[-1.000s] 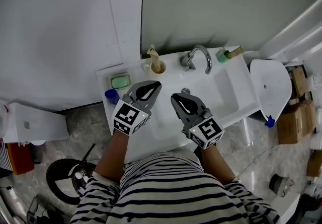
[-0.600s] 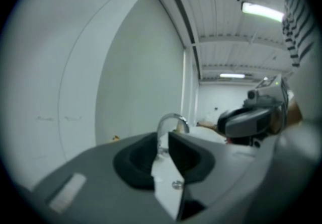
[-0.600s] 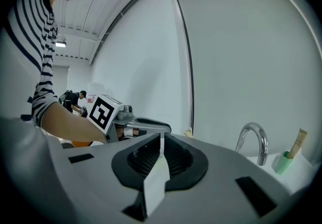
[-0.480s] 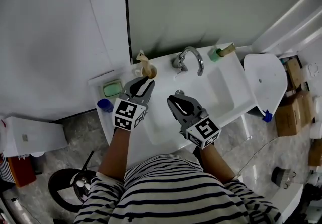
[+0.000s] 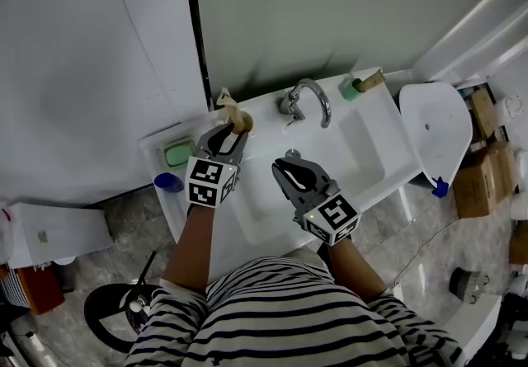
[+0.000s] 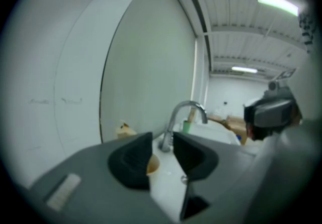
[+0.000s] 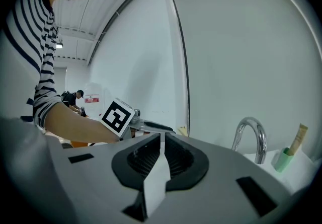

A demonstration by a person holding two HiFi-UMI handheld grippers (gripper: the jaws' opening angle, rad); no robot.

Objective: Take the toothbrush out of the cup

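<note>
Left gripper (image 5: pixel 228 134) reaches toward the far-left corner of the white sink (image 5: pixel 363 161), with a green soap dish (image 5: pixel 176 152) and a small blue cup (image 5: pixel 167 182) on the ledge to its left. Its jaws have just been opening and now stand apart, with nothing pressed between them. The tan cup (image 5: pixel 244 123) sits just beyond the tips, on the far ledge against the wall. In the left gripper view the cup's rim (image 6: pixel 152 165) shows in the gap between the jaws, partly hidden behind the left one. The toothbrush (image 5: pixel 226 101) stands in that cup, leaning toward the far left, its pale head above the rim. In the left gripper view the head (image 6: pixel 125 129) rises left of the left jaw, clear of both pads.

Right of the cup, the chrome tap (image 5: pixel 307 99) arches over the basin. Nearer the person and right of the left gripper, the right gripper (image 5: pixel 280 166) hangs over the basin with its jaws clenched together on nothing. Farther right along the back ledge stands a green holder (image 5: pixel 353 90).
</note>
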